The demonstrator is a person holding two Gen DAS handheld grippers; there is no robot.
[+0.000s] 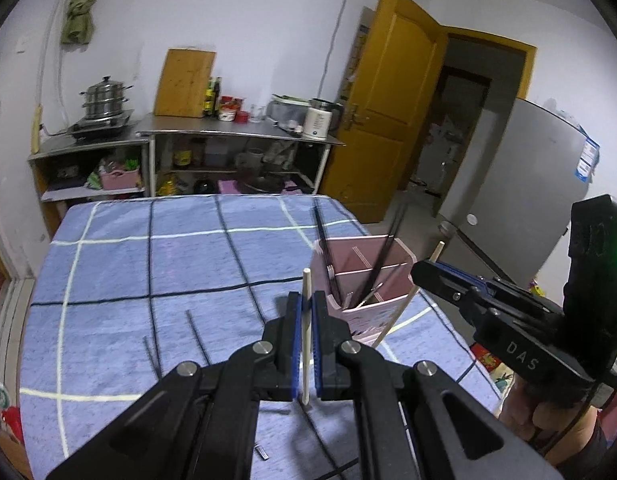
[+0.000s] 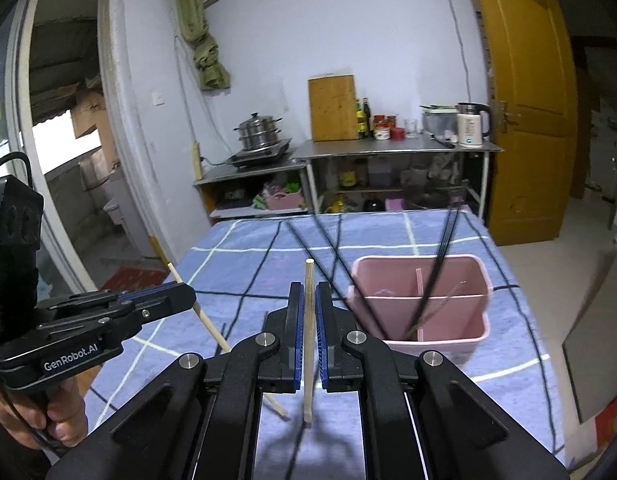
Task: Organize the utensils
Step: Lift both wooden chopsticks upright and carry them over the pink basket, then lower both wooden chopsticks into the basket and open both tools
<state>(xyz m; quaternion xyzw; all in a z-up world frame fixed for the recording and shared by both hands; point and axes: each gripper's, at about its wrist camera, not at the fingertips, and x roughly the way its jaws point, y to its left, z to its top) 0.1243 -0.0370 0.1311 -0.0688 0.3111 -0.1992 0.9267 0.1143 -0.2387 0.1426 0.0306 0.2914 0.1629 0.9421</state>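
My left gripper is shut on a pale wooden chopstick, which stands upright between the blue pads. My right gripper is likewise shut on a second wooden chopstick. Each shows in the other's view: the right gripper with its stick beside the bin, the left gripper with its slanted stick. A pink divided bin stands on the blue checked cloth, just ahead and to the right of both grippers. Several black chopsticks lean in it.
Two loose black chopsticks lie on the cloth at the left, and a small metal piece near the front. Behind the table stand steel shelves with pots and bottles. A yellow door and a grey fridge are to the right.
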